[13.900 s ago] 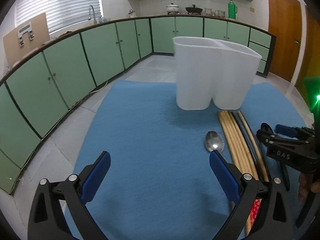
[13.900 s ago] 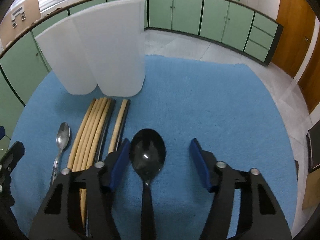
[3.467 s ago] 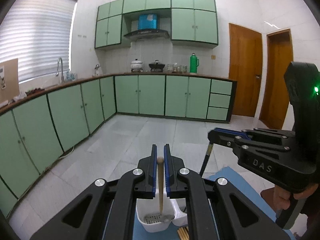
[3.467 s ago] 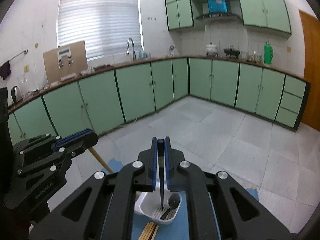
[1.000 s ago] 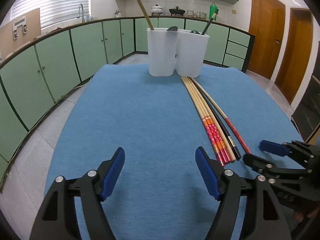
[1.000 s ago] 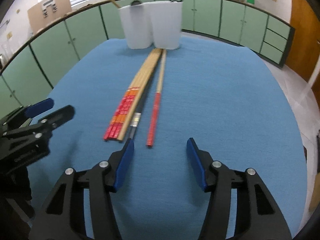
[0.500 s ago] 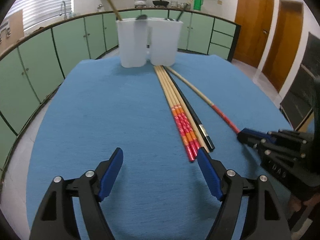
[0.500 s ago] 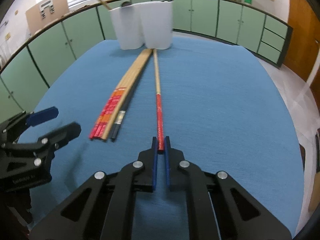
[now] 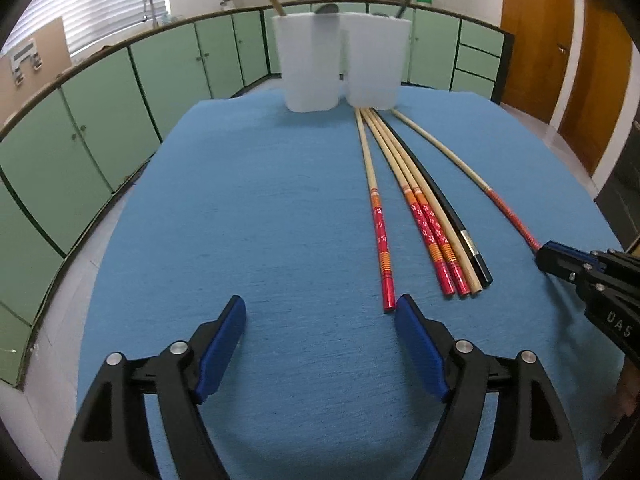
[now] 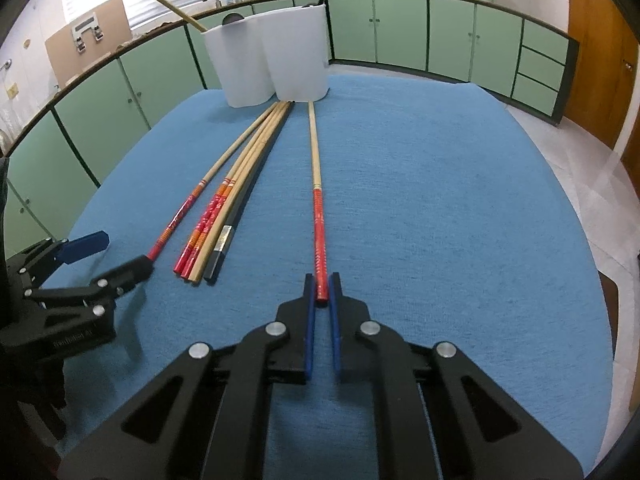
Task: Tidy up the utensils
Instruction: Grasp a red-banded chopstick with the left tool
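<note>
On the blue mat [image 10: 460, 200], the white two-cup utensil holder [image 10: 276, 68] stood at the far edge. A red-ended chopstick [image 10: 318, 216] lay apart from the bundle of chopsticks [image 10: 224, 216], its long axis running straight away toward the holder, tip pointing at it. The right gripper [image 10: 322, 280] was clenched on its near red end. The left gripper [image 9: 320, 312] gaped empty, a separate chopstick [image 9: 378, 224] ending just ahead of its right finger.
</note>
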### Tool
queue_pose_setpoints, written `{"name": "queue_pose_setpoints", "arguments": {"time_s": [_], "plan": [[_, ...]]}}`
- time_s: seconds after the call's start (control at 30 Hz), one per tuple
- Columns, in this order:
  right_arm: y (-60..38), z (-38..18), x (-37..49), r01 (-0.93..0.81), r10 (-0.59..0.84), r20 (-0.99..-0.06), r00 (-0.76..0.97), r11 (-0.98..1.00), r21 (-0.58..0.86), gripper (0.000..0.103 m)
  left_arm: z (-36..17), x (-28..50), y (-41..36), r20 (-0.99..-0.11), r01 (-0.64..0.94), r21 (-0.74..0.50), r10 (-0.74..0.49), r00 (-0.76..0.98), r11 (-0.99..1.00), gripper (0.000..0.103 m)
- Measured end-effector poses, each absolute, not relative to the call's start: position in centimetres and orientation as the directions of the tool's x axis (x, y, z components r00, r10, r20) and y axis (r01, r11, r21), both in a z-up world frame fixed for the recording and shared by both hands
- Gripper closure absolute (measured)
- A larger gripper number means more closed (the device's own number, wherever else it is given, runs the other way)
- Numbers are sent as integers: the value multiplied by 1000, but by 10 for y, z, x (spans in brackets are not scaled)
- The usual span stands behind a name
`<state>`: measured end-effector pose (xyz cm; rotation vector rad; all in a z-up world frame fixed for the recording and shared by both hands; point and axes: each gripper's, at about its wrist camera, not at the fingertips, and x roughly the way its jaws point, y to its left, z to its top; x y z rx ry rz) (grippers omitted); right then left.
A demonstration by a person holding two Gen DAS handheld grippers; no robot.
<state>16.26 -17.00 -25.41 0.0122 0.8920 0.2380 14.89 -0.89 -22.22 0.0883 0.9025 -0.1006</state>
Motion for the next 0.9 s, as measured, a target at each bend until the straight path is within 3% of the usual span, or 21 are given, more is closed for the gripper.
{"name": "queue_pose_setpoints", "arguments": {"time_s": [0.13, 0.27, 0.63, 0.73, 0.9], "plan": [[-172, -253, 162, -211, 224, -768, 600, 970, 118, 93, -224, 148, -9, -787, 129, 12, -70, 613, 992, 28], [-173, -253, 158, -254, 255, -765, 591, 959, 124, 84, -224, 147, -14, -786, 143, -4, -92, 611, 990, 30], [-175, -253, 161, -235, 250, -765, 593, 963, 132, 83, -224, 150, -23, -781, 159, -4, -102, 616, 987, 44], [-171, -253, 162, -235, 234, -769, 595, 966, 112, 84, -224, 151, -28, -779, 179, -3, -115, 616, 984, 56], [-169, -254, 163, -231, 215, -772, 598, 969, 90, 97, -225, 153, -37, -776, 223, 1, -140, 615, 975, 89]]}}
